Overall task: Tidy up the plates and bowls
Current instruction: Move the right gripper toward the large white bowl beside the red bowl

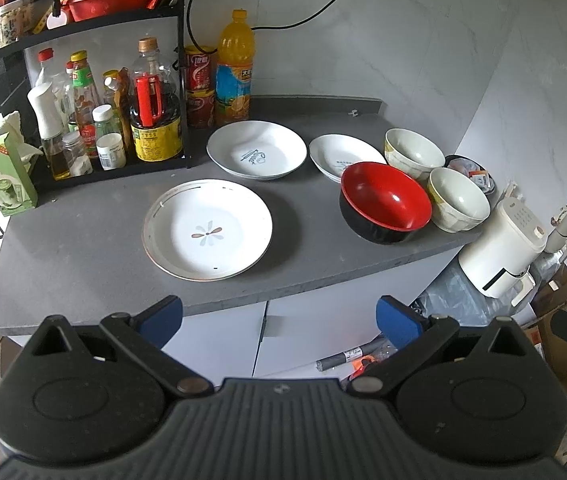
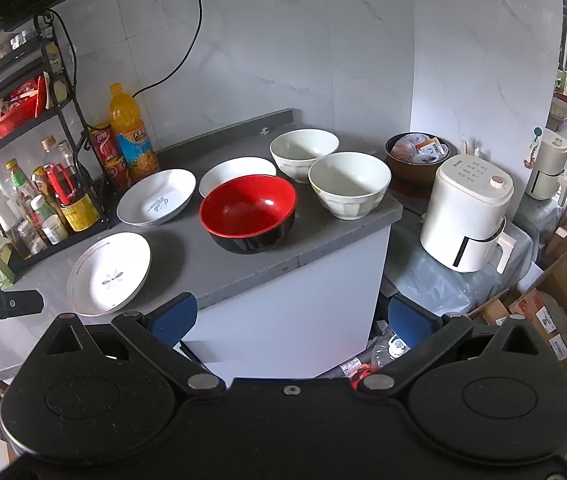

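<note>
1. Ahead of the left gripper (image 1: pixel 279 322), the bench (image 1: pixel 83 248) carries three plates and three bowls.
2. The flower plate (image 1: pixel 207 230) lies nearest, straight ahead.
3. Behind it sits the printed plate (image 1: pixel 256 150), with the small plate (image 1: pixel 343 154) to its right.
4. The large bowl (image 1: pixel 385 202) stands ahead and to the right, overlapping the small plate's near edge.
5. Two pale bowls (image 1: pixel 459 200) stand right of the large bowl, one behind the other.
6. A bottle rack (image 1: pixel 181 80) stands at the far left, with a juice bottle (image 1: pixel 234 68) just right of it.
7. Off the bench's right end sits an appliance (image 1: pixel 499 248).
</note>
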`<state>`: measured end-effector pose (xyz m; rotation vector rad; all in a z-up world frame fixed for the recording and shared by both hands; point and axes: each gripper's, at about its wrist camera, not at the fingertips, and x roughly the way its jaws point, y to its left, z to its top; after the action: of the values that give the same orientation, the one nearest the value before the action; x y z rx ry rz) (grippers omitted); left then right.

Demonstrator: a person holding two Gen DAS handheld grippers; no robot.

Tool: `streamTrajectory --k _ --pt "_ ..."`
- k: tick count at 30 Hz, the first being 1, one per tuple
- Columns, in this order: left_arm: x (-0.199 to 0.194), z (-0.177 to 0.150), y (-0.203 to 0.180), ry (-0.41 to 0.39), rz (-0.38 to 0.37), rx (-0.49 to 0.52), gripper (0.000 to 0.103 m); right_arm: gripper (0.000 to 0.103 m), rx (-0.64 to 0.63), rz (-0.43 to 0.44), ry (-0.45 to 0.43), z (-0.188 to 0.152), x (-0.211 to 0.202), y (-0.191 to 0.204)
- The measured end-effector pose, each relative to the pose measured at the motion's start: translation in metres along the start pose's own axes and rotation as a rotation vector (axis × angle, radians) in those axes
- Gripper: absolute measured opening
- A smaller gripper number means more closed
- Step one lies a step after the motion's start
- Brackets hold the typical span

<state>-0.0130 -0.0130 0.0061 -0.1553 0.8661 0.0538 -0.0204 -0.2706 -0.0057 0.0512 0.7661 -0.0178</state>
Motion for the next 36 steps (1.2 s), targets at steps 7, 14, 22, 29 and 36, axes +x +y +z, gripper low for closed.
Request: streamTrajectory --k 7,14,22,29,36 --pt "0.01 0.015 -0.007 -0.006 -0.003 -0.017 0.102 0.103 0.004 0.015 0.007 0.011 0.012 -0.004" --pt "0.037 0.035 -0.016 0.009 -0.022 0.005 0.102 0.103 0.008 -0.001 0.02 0.023 0.035 -0.004" --pt "0.075 0.066 -0.023 0.02 -0.095 0.035 0.102 0.103 0.046 -0.03 0.034 0.04 0.064 -0.007" --pt "0.107 0.094 -0.032 0.022 -0.13 0.073 0.102 0.103 0.113 -0.057 0.039 0.053 0.087 -0.009" --pt "0.135 0.116 -0.041 0.05 -0.171 0.117 0.102 0.103 0.2 -0.071 0.053 0.067 0.107 -0.01"
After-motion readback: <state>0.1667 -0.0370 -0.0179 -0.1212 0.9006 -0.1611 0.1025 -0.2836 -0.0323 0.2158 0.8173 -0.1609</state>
